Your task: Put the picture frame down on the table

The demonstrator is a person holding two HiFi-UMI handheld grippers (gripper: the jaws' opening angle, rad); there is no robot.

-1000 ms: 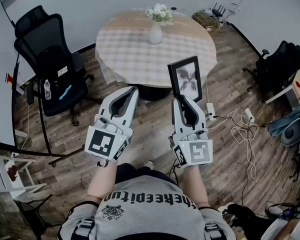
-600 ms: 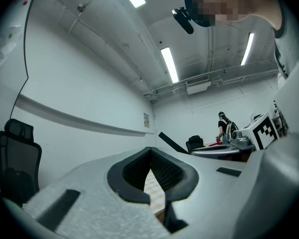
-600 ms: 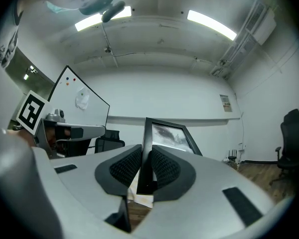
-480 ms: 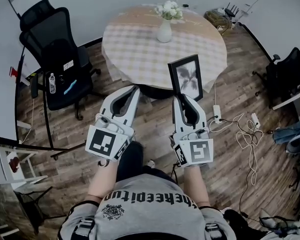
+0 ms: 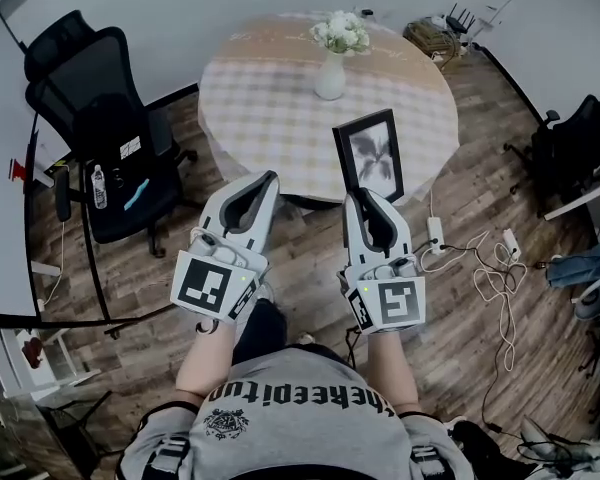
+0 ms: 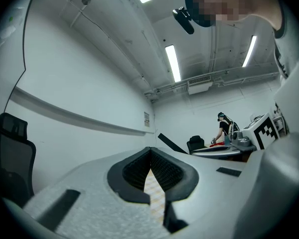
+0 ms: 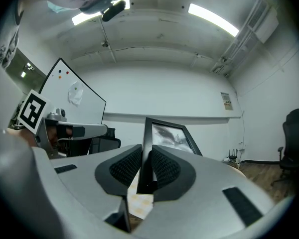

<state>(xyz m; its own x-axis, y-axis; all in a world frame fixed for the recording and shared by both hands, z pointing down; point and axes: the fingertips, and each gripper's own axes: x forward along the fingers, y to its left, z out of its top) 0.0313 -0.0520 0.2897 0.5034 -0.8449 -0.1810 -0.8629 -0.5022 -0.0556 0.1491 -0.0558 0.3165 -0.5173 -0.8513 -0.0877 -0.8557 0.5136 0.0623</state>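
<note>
A black picture frame (image 5: 369, 155) with a grey leaf print stands upright in my right gripper (image 5: 366, 200), which is shut on its lower edge. In the right gripper view the frame (image 7: 165, 135) rises from between the ribbed pads. It hangs over the near edge of the round table (image 5: 270, 108), which has a checked cloth. My left gripper (image 5: 262, 182) is held level beside it, jaws shut with nothing between them. In the left gripper view its tips (image 6: 150, 151) meet at the front.
A white vase of flowers (image 5: 332, 63) stands toward the table's far side. A black office chair (image 5: 110, 138) is at the left of the table. Cables and a power strip (image 5: 435, 234) lie on the wooden floor at right, near another dark chair (image 5: 570, 148).
The view has shifted slightly as the person stepped closer to the table. Both grippers keep the same pose, and the frame stays in the right one.
</note>
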